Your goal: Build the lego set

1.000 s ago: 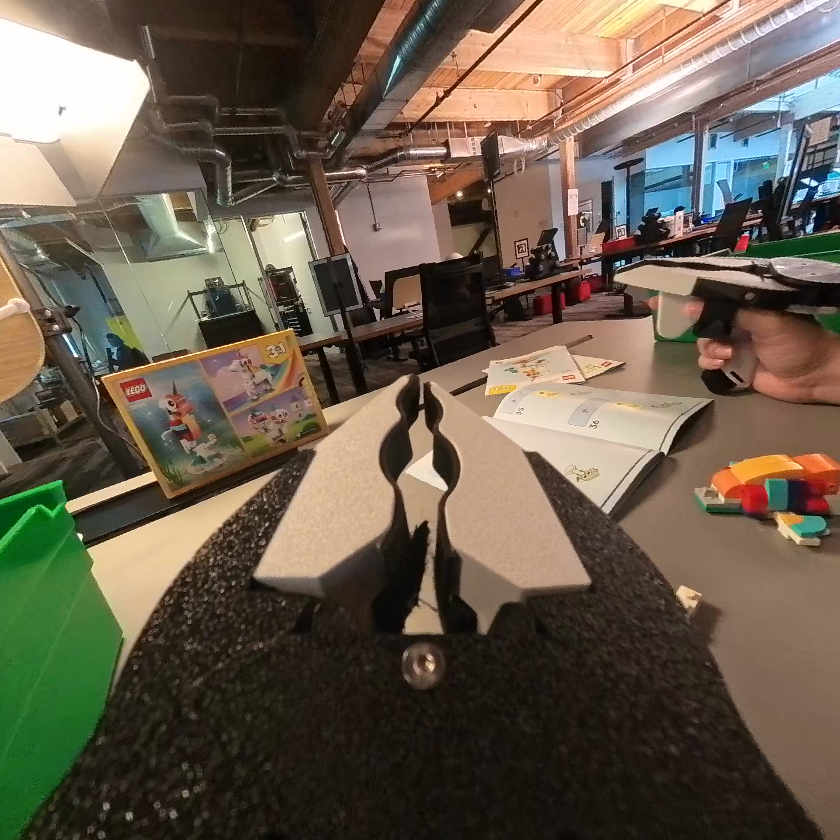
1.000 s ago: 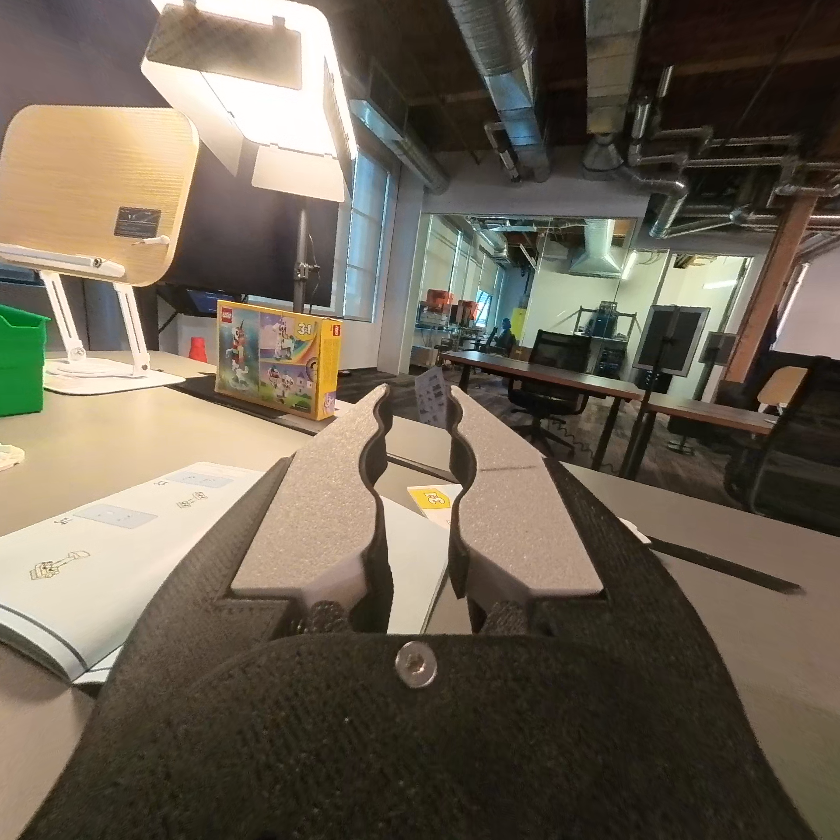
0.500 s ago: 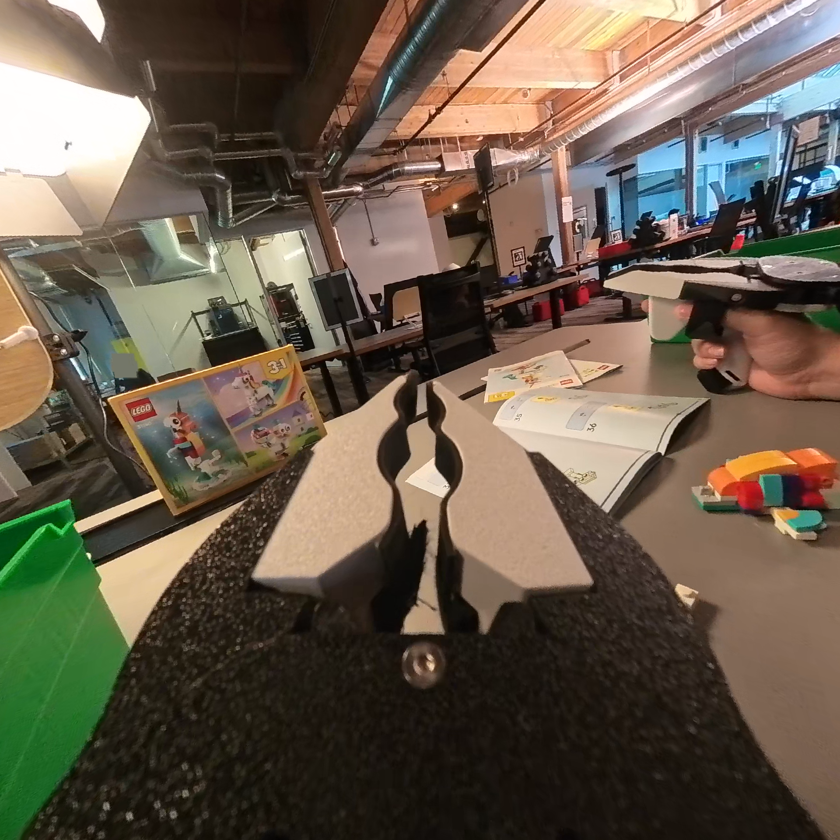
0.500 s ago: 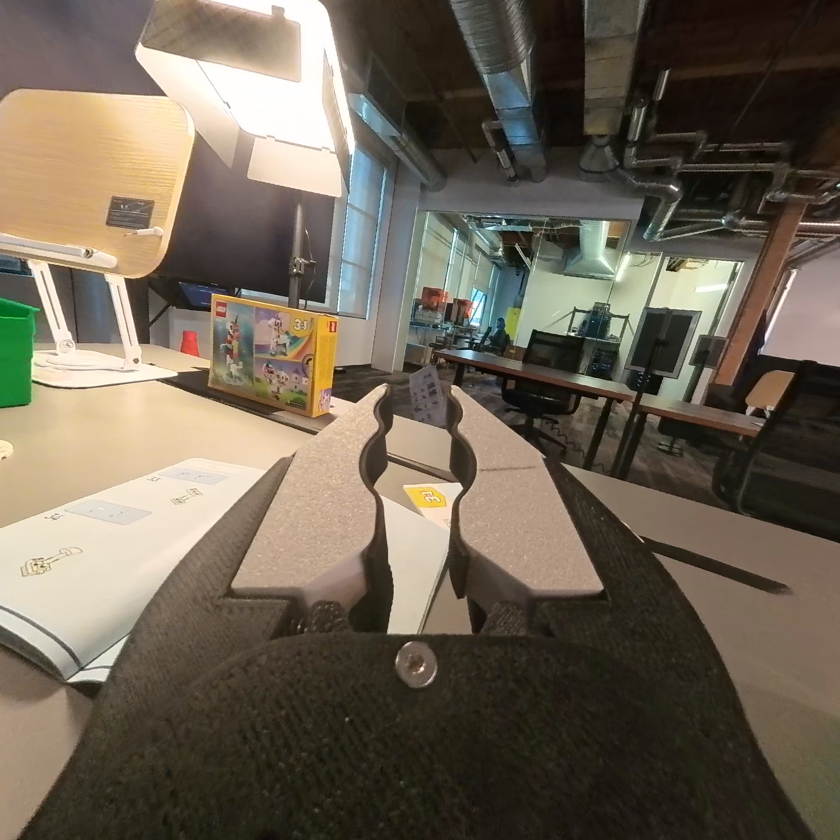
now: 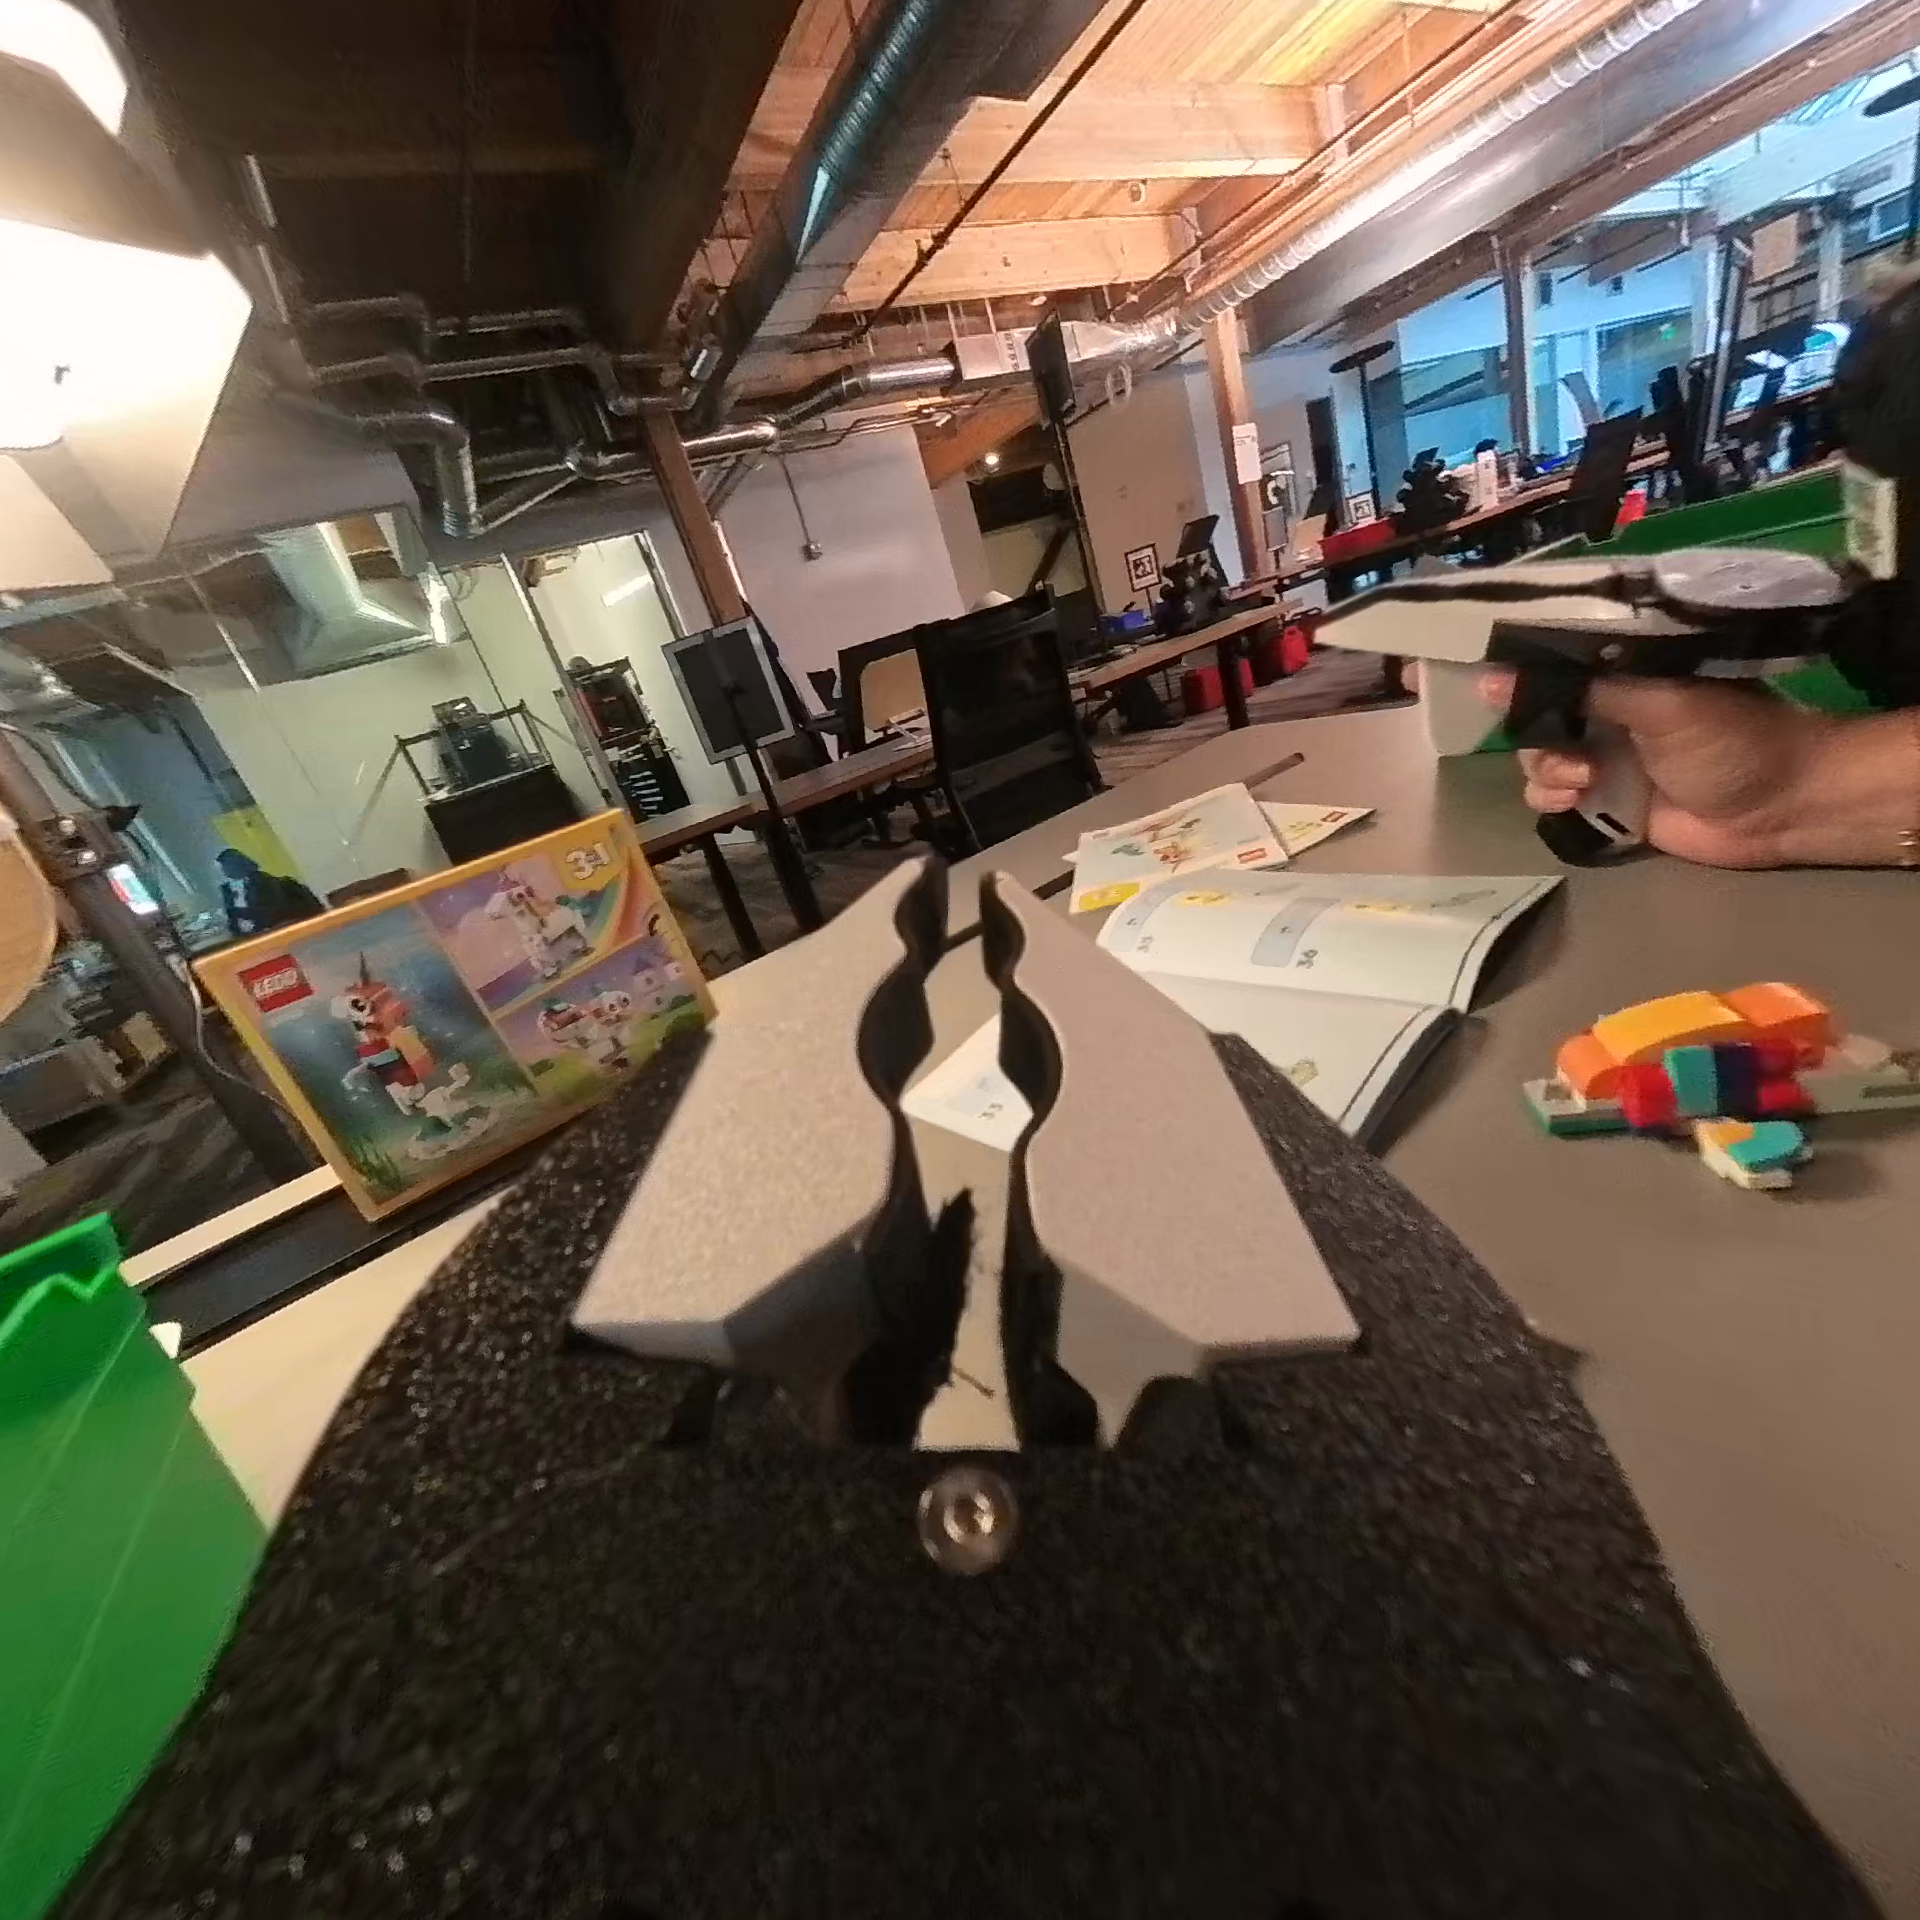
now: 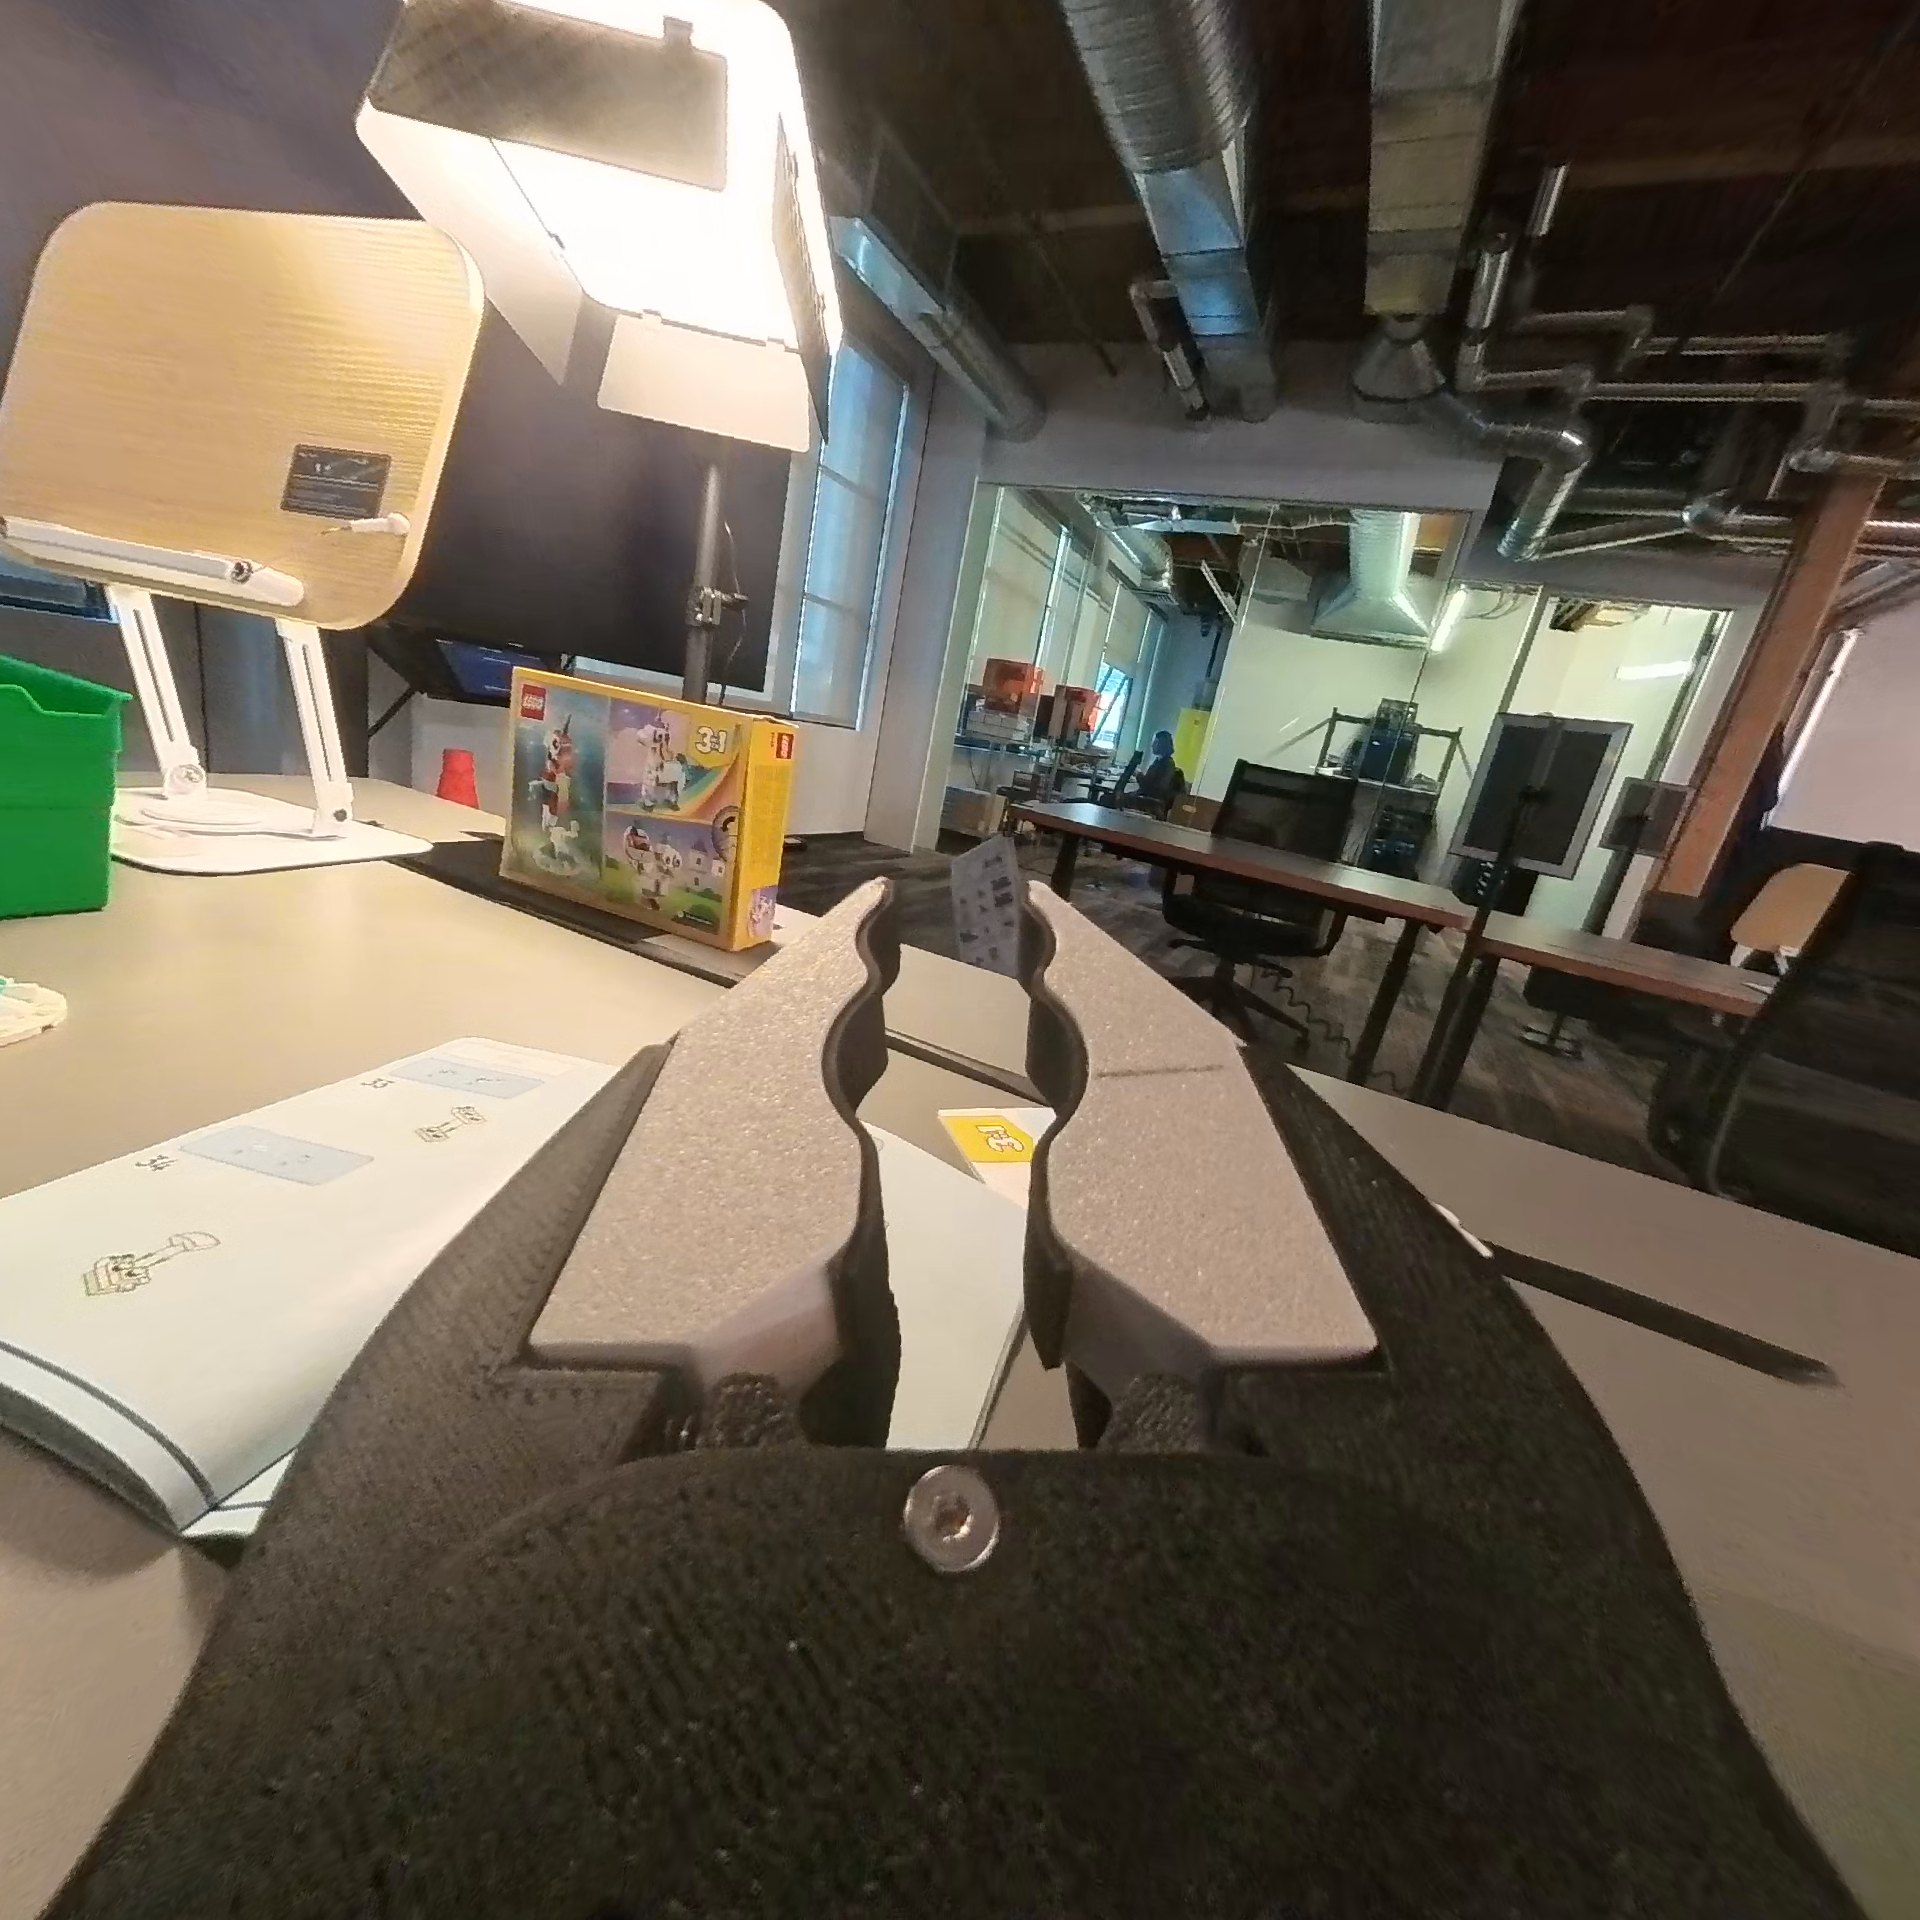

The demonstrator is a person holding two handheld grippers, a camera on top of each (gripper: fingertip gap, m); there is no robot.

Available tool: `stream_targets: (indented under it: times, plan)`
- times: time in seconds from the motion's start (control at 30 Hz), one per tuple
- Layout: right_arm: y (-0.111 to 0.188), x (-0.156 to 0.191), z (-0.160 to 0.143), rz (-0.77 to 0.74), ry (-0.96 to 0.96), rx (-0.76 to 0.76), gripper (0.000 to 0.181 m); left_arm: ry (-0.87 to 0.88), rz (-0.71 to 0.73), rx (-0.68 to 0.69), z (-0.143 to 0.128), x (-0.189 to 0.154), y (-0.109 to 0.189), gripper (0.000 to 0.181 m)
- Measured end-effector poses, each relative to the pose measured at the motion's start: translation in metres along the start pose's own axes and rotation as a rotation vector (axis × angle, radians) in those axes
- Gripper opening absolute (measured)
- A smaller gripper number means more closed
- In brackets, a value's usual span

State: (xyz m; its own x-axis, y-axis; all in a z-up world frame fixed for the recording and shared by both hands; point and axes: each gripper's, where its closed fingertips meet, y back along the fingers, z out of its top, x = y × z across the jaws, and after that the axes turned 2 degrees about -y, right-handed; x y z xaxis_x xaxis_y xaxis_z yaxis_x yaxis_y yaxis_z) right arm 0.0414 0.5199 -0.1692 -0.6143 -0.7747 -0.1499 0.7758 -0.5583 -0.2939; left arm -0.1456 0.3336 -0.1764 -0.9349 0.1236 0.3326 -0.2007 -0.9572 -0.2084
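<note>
Both grippers are empty above the grey table (image 5: 1714, 1351). The left gripper (image 5: 961, 894) has its jaws nearly together, with a narrow gap; the right gripper (image 6: 956, 914) is a little more apart. A colourful half-built lego model (image 5: 1704, 1070) lies right of the open instruction booklet (image 5: 1320, 956), and the lego box (image 6: 644, 821) stands behind

A grey table (image 5: 1714, 1299) is holding an open instruction booklet (image 5: 1320, 935), a colourful brick build (image 5: 1704, 1070) and a yellow set box (image 6: 644, 821).
</note>
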Motion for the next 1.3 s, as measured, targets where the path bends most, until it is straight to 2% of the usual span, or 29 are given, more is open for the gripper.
stream_targets:
  times: [0.13, 0.3, 0.4, 0.5, 0.6, 0.67, 0.73, 0.83, 0.97, 1.1, 1.3]
  plan:
    - [0.000, -0.001, 0.000, -0.002, -0.017, -0.003, 0.019, -0.024, -0.051, -0.052, 0.023, -0.010, 0.005, 0.000]
    - [0.001, -0.004, 0.001, -0.012, -0.031, -0.005, 0.019, -0.135, 0.046, -0.109, 0.075, -0.003, 0.028, 0.000]
    - [0.001, -0.005, 0.000, -0.016, -0.035, -0.005, 0.019, -0.179, 0.199, -0.122, 0.099, 0.013, 0.066, 0.000]
    - [0.001, -0.006, 0.000, -0.021, -0.031, -0.004, 0.019, -0.295, 0.415, -0.060, 0.102, 0.036, 0.126, 0.000]
    - [0.000, -0.007, 0.000, -0.024, -0.031, -0.003, 0.019, -0.298, 0.564, 0.083, 0.090, 0.065, 0.178, 0.000]
    - [0.000, -0.007, 0.000, -0.026, -0.026, -0.001, 0.019, -0.301, 0.574, 0.239, 0.076, 0.088, 0.193, 0.002]
    - [0.000, -0.005, 0.000, -0.024, -0.015, 0.002, 0.019, -0.274, 0.526, 0.416, 0.059, 0.115, 0.193, 0.004]
    - [-0.001, -0.003, -0.001, -0.018, 0.000, 0.004, 0.019, -0.193, 0.360, 0.629, 0.035, 0.147, 0.173, 0.013]
    - [0.000, -0.005, -0.001, -0.025, -0.005, 0.003, 0.019, -0.076, 0.174, 0.786, 0.001, 0.186, 0.149, 0.016]
    - [0.000, -0.009, -0.001, -0.038, -0.022, 0.000, 0.019, 0.085, 0.053, 0.931, -0.034, 0.203, 0.146, 0.023]
    - [-0.002, -0.011, -0.002, -0.054, -0.004, 0.008, 0.019, 0.083, -0.067, 1.154, -0.078, 0.200, 0.168, 0.024]
